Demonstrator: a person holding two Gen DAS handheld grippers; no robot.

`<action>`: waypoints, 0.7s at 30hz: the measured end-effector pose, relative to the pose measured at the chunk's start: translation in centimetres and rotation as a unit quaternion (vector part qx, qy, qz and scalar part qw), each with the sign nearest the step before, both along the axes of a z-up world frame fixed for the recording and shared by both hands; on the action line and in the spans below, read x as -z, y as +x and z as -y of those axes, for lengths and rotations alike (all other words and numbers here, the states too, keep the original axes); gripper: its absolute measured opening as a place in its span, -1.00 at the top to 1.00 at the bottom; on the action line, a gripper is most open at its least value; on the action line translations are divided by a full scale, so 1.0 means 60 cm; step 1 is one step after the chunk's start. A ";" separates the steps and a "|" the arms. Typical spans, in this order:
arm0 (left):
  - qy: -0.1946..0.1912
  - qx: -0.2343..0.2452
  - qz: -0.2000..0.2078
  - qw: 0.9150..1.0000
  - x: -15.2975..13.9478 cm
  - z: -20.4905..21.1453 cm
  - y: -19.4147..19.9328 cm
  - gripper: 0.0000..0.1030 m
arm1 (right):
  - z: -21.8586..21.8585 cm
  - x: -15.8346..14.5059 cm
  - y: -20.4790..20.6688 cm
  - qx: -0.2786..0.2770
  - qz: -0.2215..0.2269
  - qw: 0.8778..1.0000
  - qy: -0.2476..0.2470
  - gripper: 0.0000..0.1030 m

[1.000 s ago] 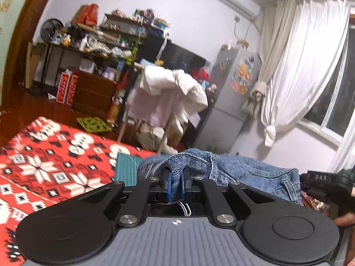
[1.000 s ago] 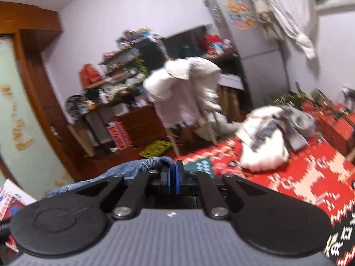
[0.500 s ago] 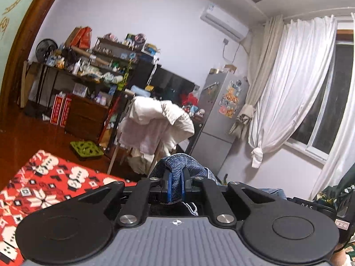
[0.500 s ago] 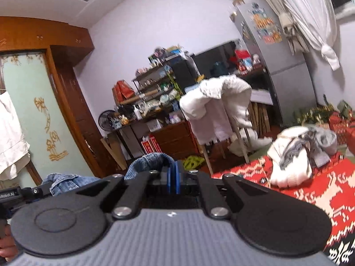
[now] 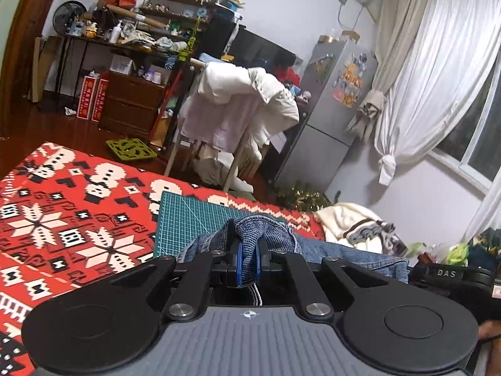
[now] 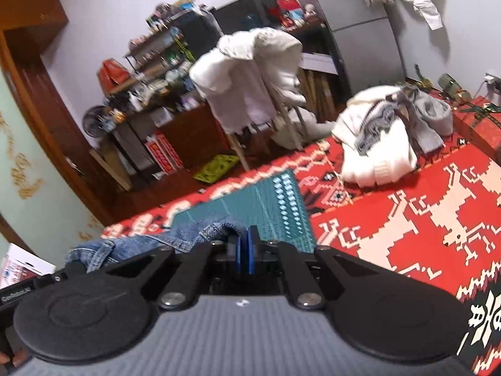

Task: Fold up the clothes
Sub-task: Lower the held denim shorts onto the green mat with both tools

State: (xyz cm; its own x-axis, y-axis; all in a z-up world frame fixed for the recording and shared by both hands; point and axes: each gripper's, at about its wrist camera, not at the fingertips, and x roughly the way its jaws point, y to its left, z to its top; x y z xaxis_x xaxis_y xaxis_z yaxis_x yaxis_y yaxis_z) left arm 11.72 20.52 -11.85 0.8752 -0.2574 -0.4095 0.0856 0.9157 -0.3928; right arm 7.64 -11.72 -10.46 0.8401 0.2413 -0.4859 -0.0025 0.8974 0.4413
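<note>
— Between the blue pads of the left tongs (image 5: 247, 263), what is clamped?

— A bunched fold of the denim jeans (image 5: 328, 247); the pads are pressed together on it, and the cloth rises in a hump just ahead of them. The right tongs (image 6: 243, 255) look pinched on the same garment: their pads are nearly together with a denim hem (image 6: 216, 230) tucked in at the left pad, though how much cloth sits between them cannot be told.

— So where do the jeans lie?

— Strung between the two. From the left tongs the denim runs off rightward toward the other tool; from the right tongs it trails leftward. The long axis of the held edge therefore spans tool to tool, and the rest hangs below view.

— And what is beneath?

— A green cutting mat (image 5: 194, 219) lying on the red patterned blanket (image 5: 62, 219), just ahead of both tongs. A white-and-grey sweater (image 6: 375, 144) is heaped farther back on the blanket, well apart from the mat.

— Which hand is nearer the mat?

— Neither clearly; both face it alike. Laying the jeans down would likely mean carrying that stretched edge forward over the mat, keeping it taut.
</note>
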 end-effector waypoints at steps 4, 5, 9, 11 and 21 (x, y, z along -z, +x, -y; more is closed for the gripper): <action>-0.003 0.006 -0.009 1.000 0.031 0.000 0.021 0.83 | -0.006 0.035 0.038 0.009 -0.026 1.000 -0.015 0.89; -0.003 0.006 -0.013 1.000 0.037 0.000 0.026 0.83 | -0.007 0.043 0.045 0.012 -0.033 0.999 -0.022 0.89; 0.003 0.007 -0.026 1.000 0.056 0.005 0.044 0.82 | -0.008 0.068 0.081 0.017 -0.052 0.998 -0.026 0.89; 0.016 0.011 -0.027 0.999 0.060 0.008 0.049 0.79 | -0.012 0.073 0.094 0.019 -0.053 0.998 -0.032 0.88; 0.013 0.012 -0.028 0.999 0.053 -0.009 0.032 0.25 | -0.003 0.104 0.136 0.043 -0.079 0.995 -0.043 0.78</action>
